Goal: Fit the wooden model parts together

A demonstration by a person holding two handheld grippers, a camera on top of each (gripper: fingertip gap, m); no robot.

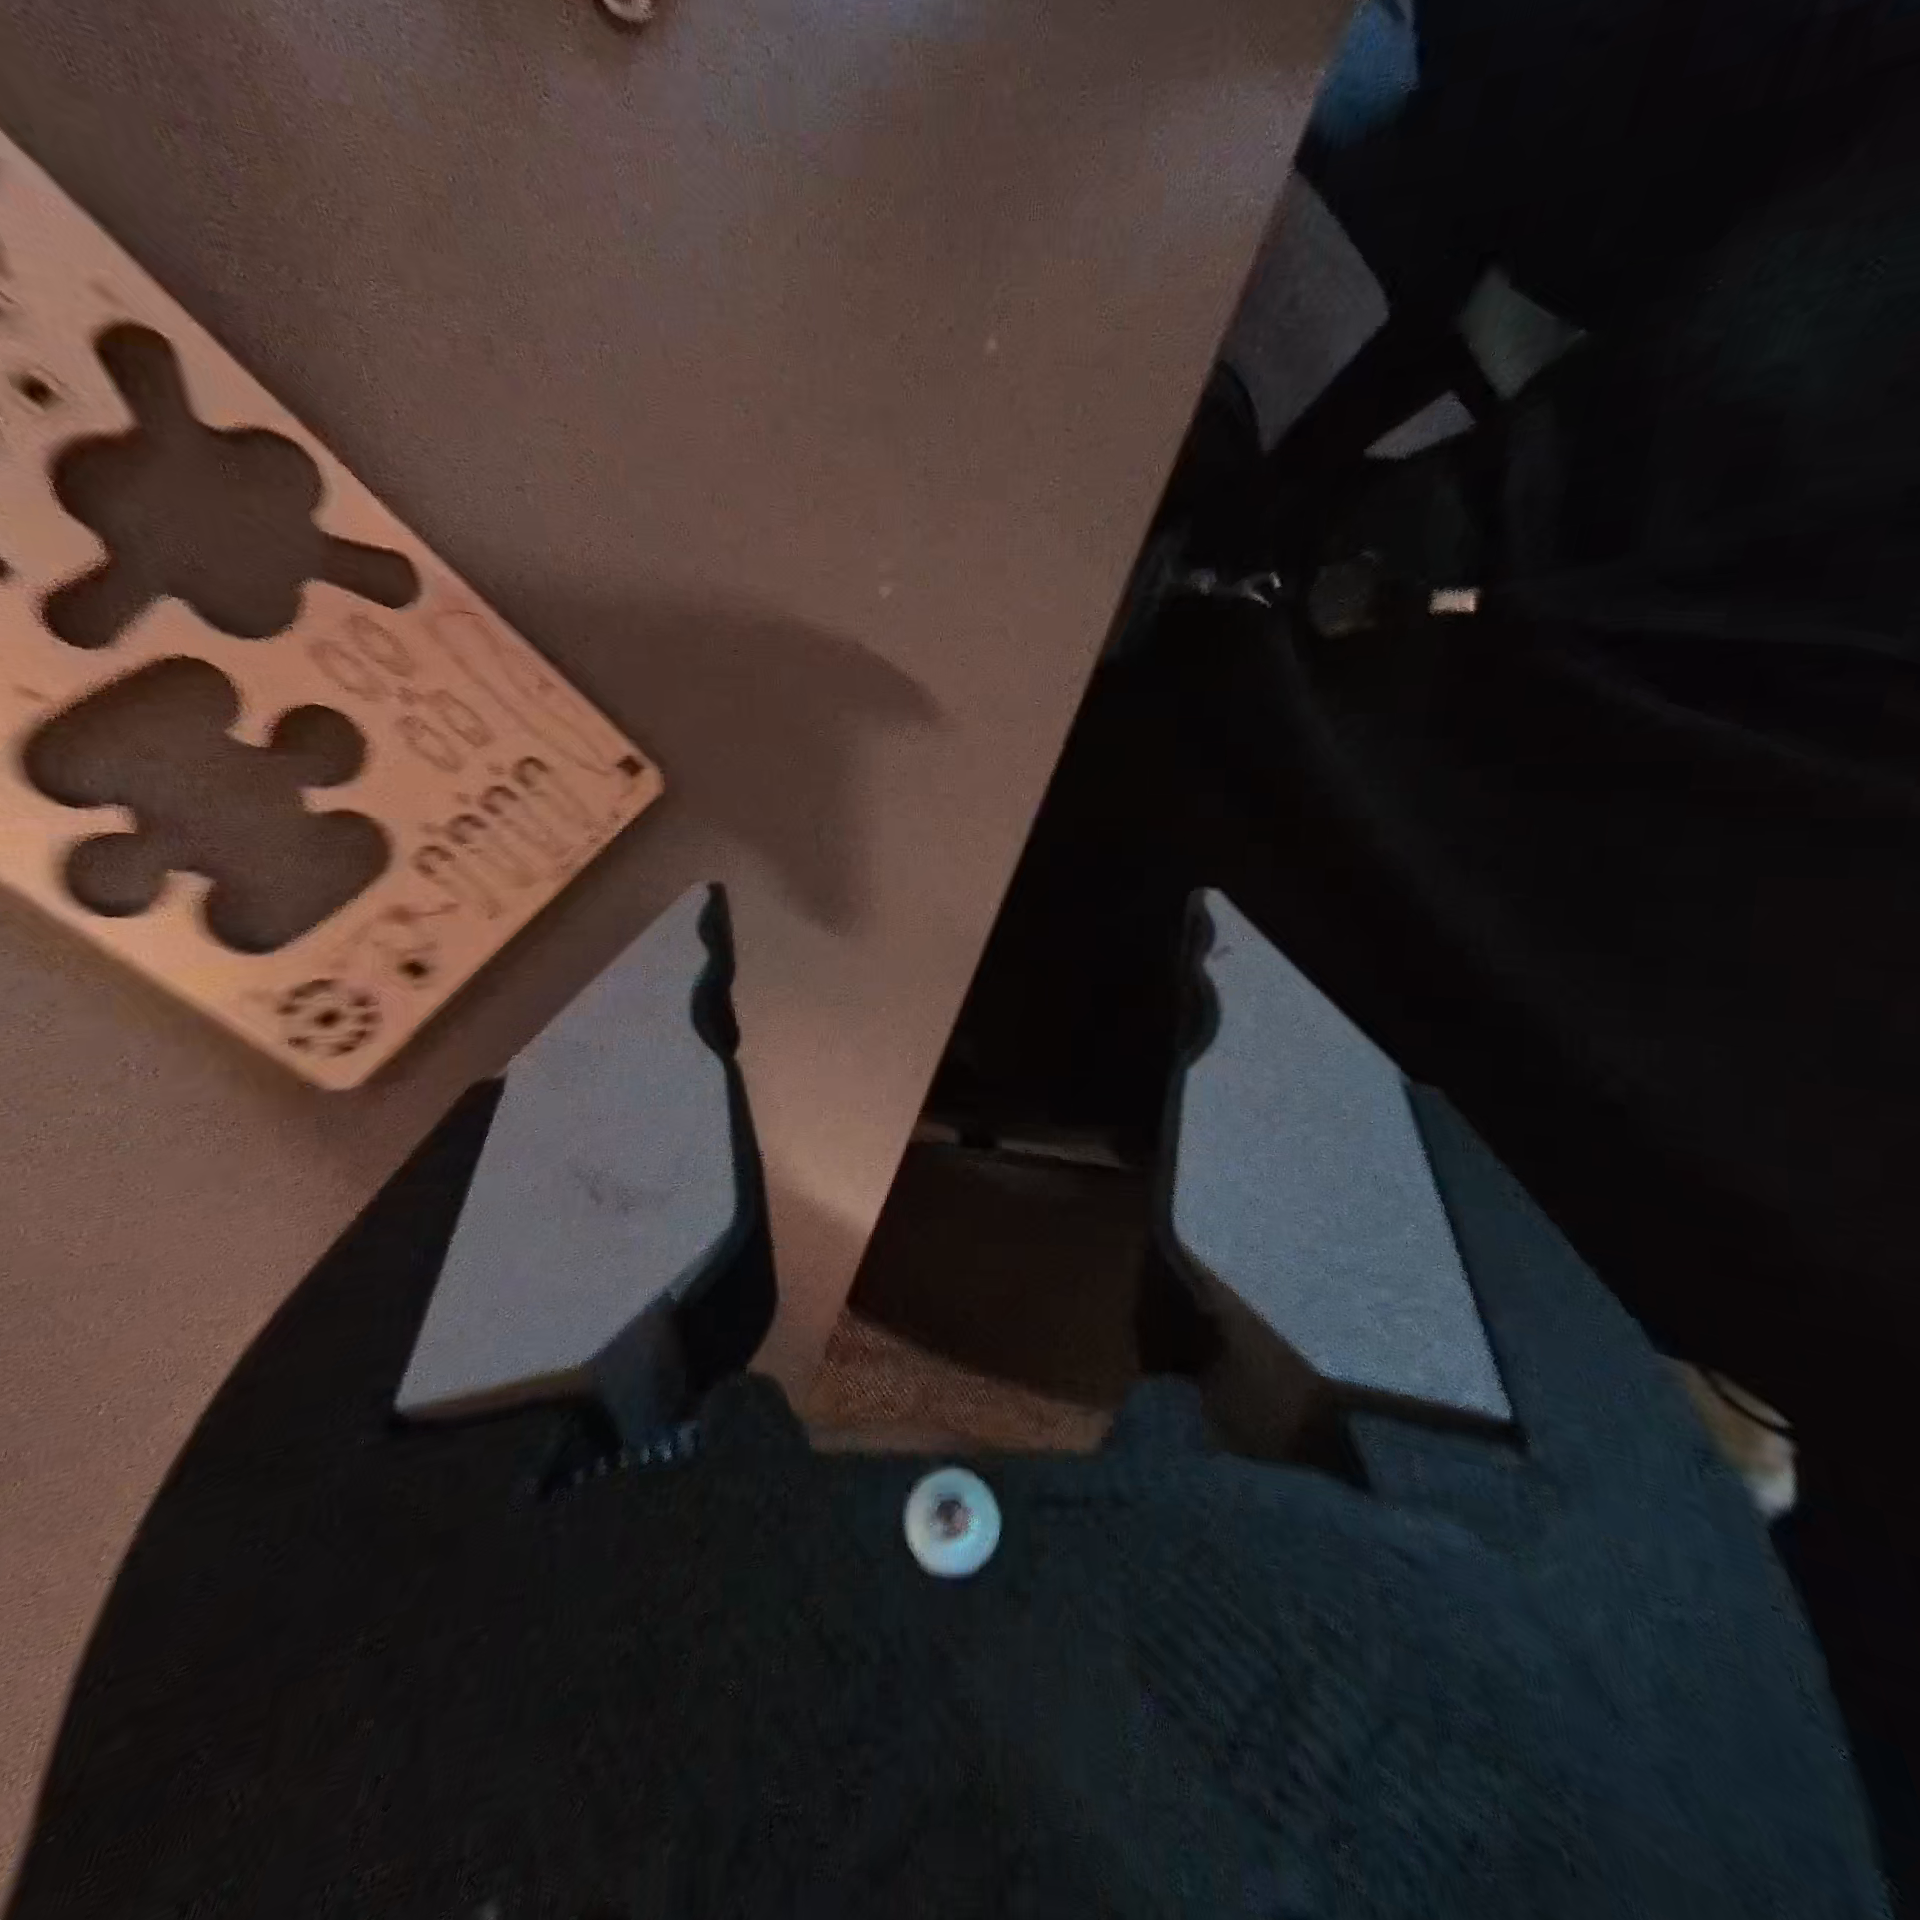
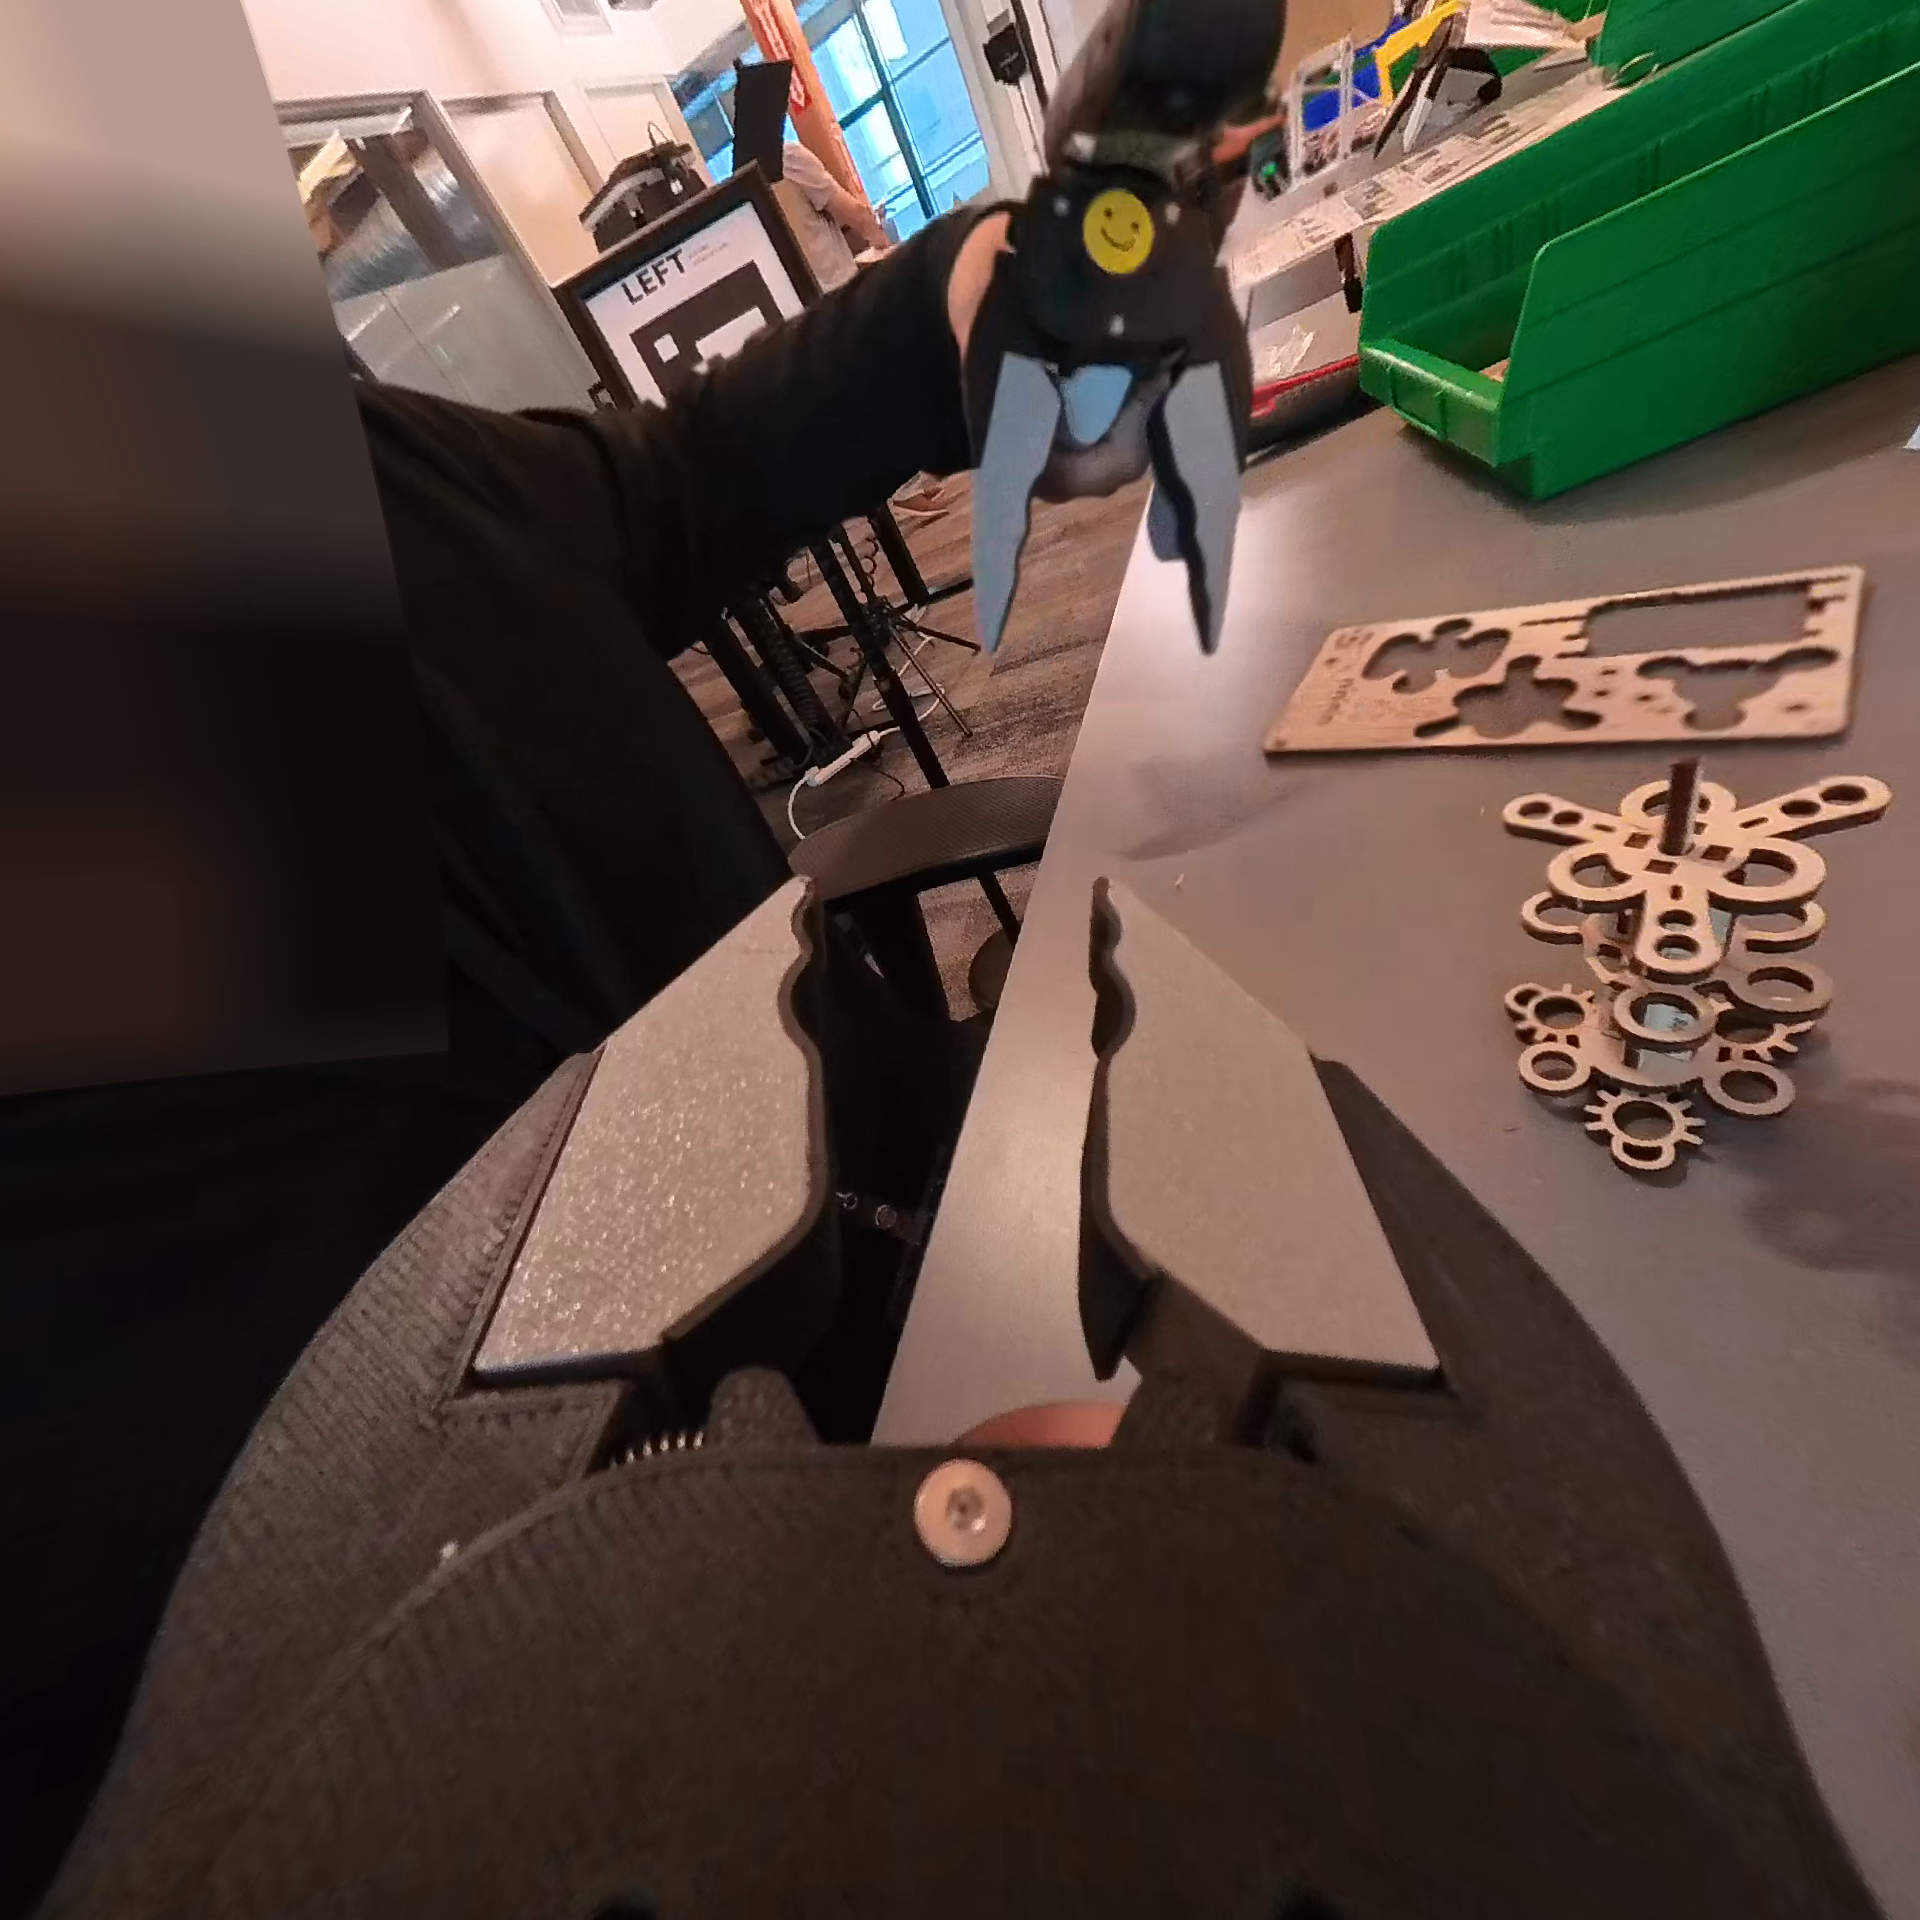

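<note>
The left tool (image 1: 961, 904) is wide open with nothing between its fingers. It hangs above the worktop (image 1: 644, 343) at the edge nearest the person, one finger over the surface and the other past the edge. The same left tool (image 2: 1101, 644) shows in the right wrist view, held up in the air with its tips pointing down at that edge.

The right tool (image 2: 951, 894) is also wide open and holds nothing; it straddles the same worktop (image 2: 1351, 1299) edge.

The wooden model (image 2: 1673, 966), a stack of ringed and toothed plywood discs on a dark upright rod, stands on the worktop well in from the edge, clear of both tools. Just beyond it lies the flat plywood sheet (image 2: 1579, 665) with cut-out openings. The left wrist view shows this plywood sheet (image 1: 260, 665) lying flat, apart from the left tool.

Green bins (image 2: 1621, 312) stand along the far side of the worktop.
</note>
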